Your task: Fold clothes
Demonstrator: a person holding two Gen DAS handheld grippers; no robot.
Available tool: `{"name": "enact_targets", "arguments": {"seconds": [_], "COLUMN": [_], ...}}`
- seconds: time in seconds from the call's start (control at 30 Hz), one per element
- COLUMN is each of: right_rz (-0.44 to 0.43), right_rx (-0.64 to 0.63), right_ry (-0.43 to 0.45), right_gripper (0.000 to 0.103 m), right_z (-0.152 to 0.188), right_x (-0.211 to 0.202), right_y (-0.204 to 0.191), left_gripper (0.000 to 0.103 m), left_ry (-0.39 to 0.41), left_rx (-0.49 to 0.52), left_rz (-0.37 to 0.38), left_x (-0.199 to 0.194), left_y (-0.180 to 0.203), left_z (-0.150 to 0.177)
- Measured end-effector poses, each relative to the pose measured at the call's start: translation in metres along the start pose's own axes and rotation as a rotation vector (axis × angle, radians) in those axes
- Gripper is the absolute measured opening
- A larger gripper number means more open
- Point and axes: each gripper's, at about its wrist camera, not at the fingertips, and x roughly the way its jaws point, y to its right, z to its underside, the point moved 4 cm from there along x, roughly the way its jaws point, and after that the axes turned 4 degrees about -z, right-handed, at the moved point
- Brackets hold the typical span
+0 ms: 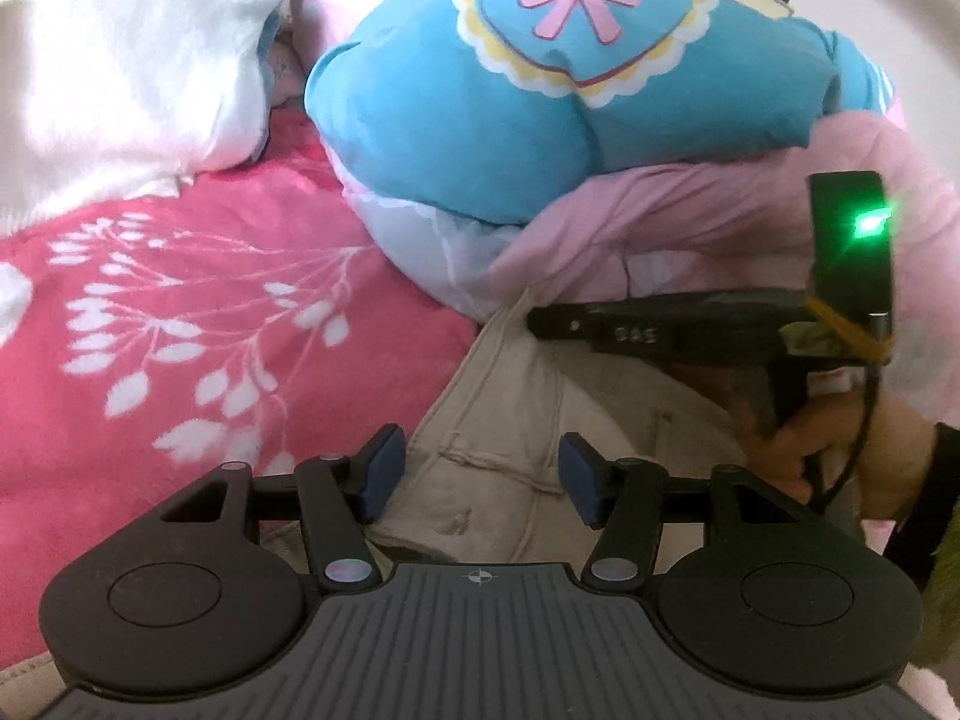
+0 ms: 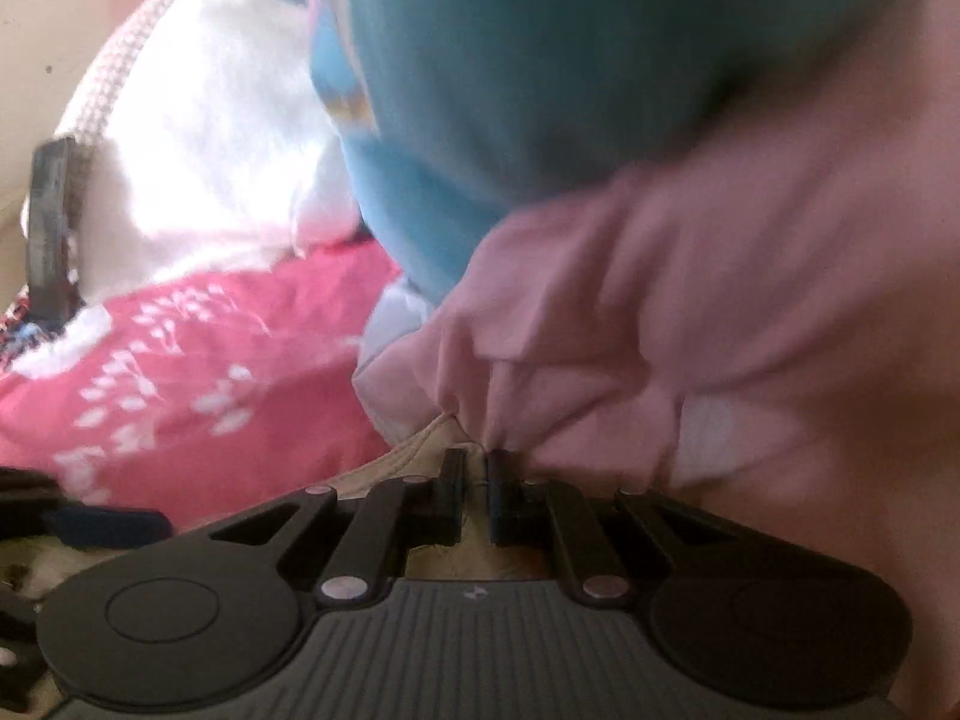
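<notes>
The left gripper (image 1: 477,483) sits nearest the lens, its blue-padded jaws standing apart with nothing pinched, hovering just over the beige garment (image 1: 510,420), which I take as the landmark for everything else. That beige piece, seamed like trousers, lies crumpled on the pink floral blanket (image 1: 198,312), which spreads to its left.

Beyond the beige garment rises the heap: a blue garment with a pink bow print (image 1: 540,90) on top, a pale pink garment (image 1: 690,222) under it and spilling down to touch the beige cloth's far edge, and a white fluffy piece (image 1: 120,60) further off to the left.

At the far tip of the beige garment, where it meets the pale pink folds, the right gripper (image 2: 477,480) has its jaws brought together on cloth. In the right wrist view a beige edge (image 2: 432,438) runs up to the tips, but the pink folds bunch against them too, so I cannot tell whether the pinch holds beige alone.

The likeliest trouble is that a pull from here drags the pink garment along, toppling the blue one off the heap. A thin corner bite may also slip free. The left gripper, unclamped, gives no hold-down, so the beige piece could slide bodily across the blanket rather than spread out.
</notes>
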Motion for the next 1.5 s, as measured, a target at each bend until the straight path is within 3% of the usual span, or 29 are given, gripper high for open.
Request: {"name": "enact_targets", "arguments": {"seconds": [0.13,0.27,0.43,0.67,0.77,0.97,1.17,1.2,1.27,1.5], "right_rz": [-0.023,-0.023,-0.035,-0.186,-0.143,-0.071,-0.031,-0.019,0.015,0.034], "right_rx": [0.078,0.092,0.094,-0.040,-0.138,-0.149,-0.084,-0.093,-0.107,-0.035], "right_ry": [0.029,-0.007,0.034,-0.084,-0.126,-0.235,-0.224,-0.222,-0.211,-0.074], "right_gripper": [0.008,0.012,0.022,0.023,0.025,0.025,0.021,0.008,0.003,0.002], "right_z": [0.004,-0.003,-0.025,-0.023,-0.009,0.016,0.016,0.016,0.016,0.007], "right_x": [0.004,0.001,-0.041,-0.063,-0.062,-0.034,-0.028,-0.028,-0.029,-0.040], "right_y": [0.006,0.008,-0.005,-0.084,-0.111,-0.116,-0.107,-0.110,-0.116,-0.116], "left_gripper": [0.056,0.055,0.055,0.055,0.055,0.055,0.055,0.055,0.055,0.054], "left_ry": [-0.009,-0.013,-0.022,-0.040,-0.045,-0.029,-0.009,-0.006,0.001,0.009], "left_rx": [0.006,0.040,0.075,0.136,0.175,0.211,0.212,0.212,0.211,0.192], "left_rz": [-0.043,-0.078,-0.041,-0.027,-0.035,-0.055,-0.078,-0.081,-0.086,-0.089], "left_x": [0.000,-0.010,-0.045,-0.088,-0.097,-0.099,-0.094,-0.094,-0.093,-0.092], "left_y": [0.002,0.004,-0.002,-0.009,-0.009,-0.008,-0.010,-0.010,-0.010,-0.015], "left_z": [-0.004,-0.010,-0.010,0.004,0.015,0.027,0.030,0.030,0.030,0.030]}}
